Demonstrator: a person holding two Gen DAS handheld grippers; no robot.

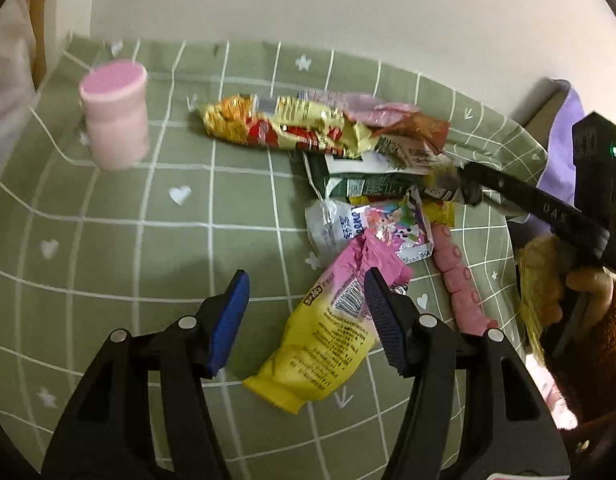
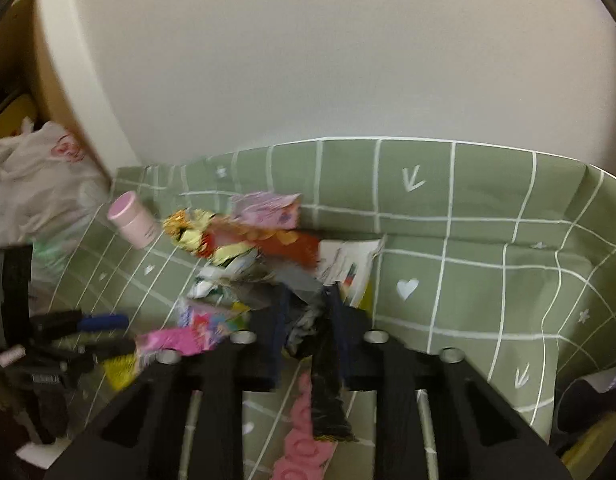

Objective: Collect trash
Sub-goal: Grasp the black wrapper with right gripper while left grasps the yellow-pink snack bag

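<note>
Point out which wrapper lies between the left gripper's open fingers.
The yellow-and-pink wrapper with the barcode: it lies nearest, apart from the pile, between the left gripper fingers, which have not closed on it.

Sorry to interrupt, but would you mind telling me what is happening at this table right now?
A person with a gripper in each hand is clearing snack wrappers off a green checked tablecloth. The right gripper is closed on a dark green wrapper from the heap. The left gripper is open, over a pink and yellow wrapper it has not clamped. A pink canister stands apart at the far left, untouched.
</note>
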